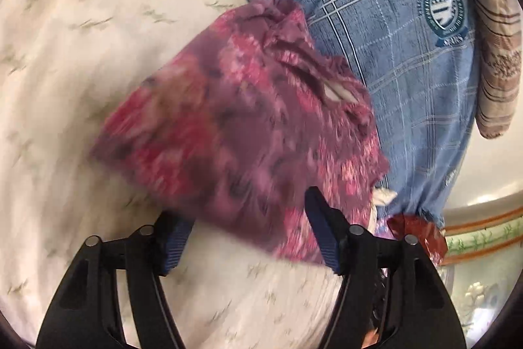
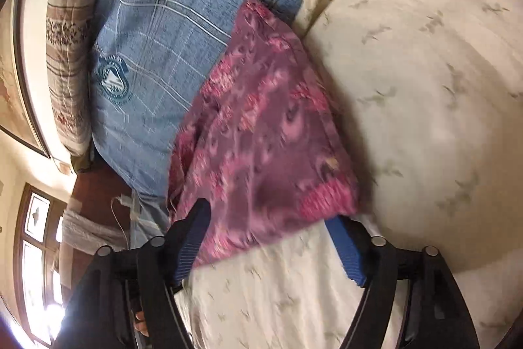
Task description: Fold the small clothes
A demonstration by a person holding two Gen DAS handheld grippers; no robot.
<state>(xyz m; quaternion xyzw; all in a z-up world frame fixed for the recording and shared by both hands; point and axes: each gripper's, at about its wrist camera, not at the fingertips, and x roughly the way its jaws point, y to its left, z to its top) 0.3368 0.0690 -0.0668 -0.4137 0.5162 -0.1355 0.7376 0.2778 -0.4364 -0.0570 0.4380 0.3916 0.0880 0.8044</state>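
Note:
A purple and pink floral garment (image 1: 248, 107) lies bunched on the cream bedsheet (image 1: 81, 54), blurred in both views. In the left wrist view my left gripper (image 1: 248, 234) stands open at the garment's near edge. The cloth hides its left fingertip, and its right finger lies over the fabric. In the right wrist view the same garment (image 2: 268, 133) reaches down to my right gripper (image 2: 268, 244), which is open too. Its left finger rests against the cloth's edge and its right fingertip sits under the hem. Neither pair of pads presses on the fabric.
A blue plaid cover (image 1: 376, 22) (image 2: 170, 22) lies against the garment's far side, with a brown striped pillow (image 1: 497, 54) (image 2: 68, 38) beyond it. A red wrapper-like piece (image 1: 421, 234) sits at the bed's edge. The cream sheet (image 2: 425, 87) spreads wide.

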